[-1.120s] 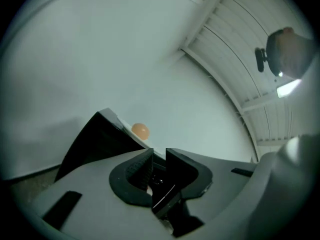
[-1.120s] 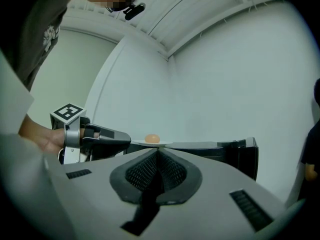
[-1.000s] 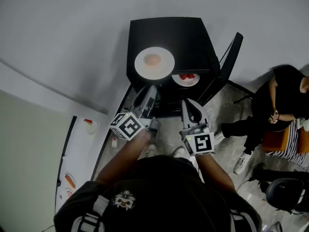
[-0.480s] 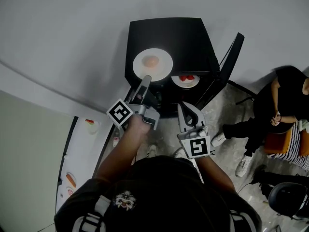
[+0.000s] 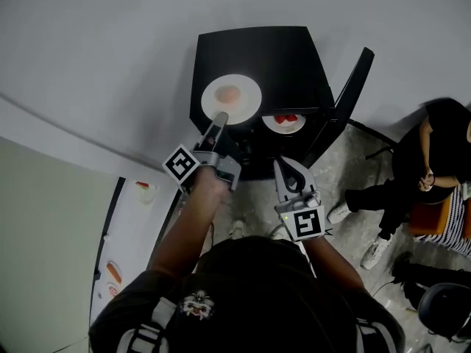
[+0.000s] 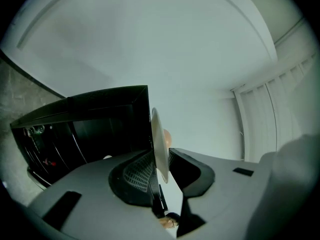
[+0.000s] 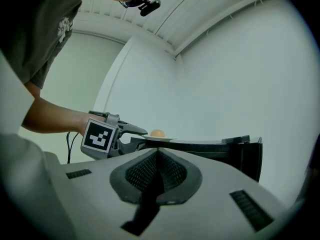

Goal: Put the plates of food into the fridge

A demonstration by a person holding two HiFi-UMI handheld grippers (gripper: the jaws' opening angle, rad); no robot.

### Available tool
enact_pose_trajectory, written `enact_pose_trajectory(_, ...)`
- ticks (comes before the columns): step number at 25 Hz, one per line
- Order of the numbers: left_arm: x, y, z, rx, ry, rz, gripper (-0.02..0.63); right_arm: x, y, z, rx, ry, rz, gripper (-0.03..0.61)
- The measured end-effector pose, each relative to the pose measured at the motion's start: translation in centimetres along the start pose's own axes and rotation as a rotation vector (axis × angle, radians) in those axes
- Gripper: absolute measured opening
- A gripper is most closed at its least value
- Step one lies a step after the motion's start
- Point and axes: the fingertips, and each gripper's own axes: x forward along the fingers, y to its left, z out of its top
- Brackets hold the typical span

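The round white plate [image 5: 248, 103] with a pale orange piece of food [image 5: 229, 94] sits at the front left corner of the small black fridge's [image 5: 283, 57] top. The left gripper [image 5: 219, 118] has just been closing its jaws and clamps the plate's near rim. The right gripper [image 5: 285, 166] hangs beside it, jaws together, empty.

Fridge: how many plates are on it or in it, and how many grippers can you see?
Plates: 2, the white plate on top and the plate with red food inside.
Grippers: 2, the left gripper, jaws just closing on the top plate's rim, and the right gripper.
Total: 4.
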Motion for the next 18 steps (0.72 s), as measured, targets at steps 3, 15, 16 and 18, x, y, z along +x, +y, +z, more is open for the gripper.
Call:
enact_pose_trajectory(3,-0.1,-0.2,0.1,0.005,-0.025,0.007,0.089,-0.4,-0.5,0.5,0.031,-0.018,-0.007,0.026)
enact_pose_trajectory(15,-1.0,0.0,-0.9,0.004,-0.07,0.034,0.041,-1.8,-1.1,0.6,0.07,-0.016,0.023,0.026)
enact_pose_trajectory(16,-1.3,0.1,-1.1,0.001,-0.071,0.037,0.041,-1.9,-1.1,0.5,0.07,-0.013,0.028,0.026)
enact_pose_trajectory(18,-2.1,0.2,-2.0,-0.007,-0.075,0.037,0.04,-2.6,-1.0,0.3,0.072,-0.007,0.037,0.026)
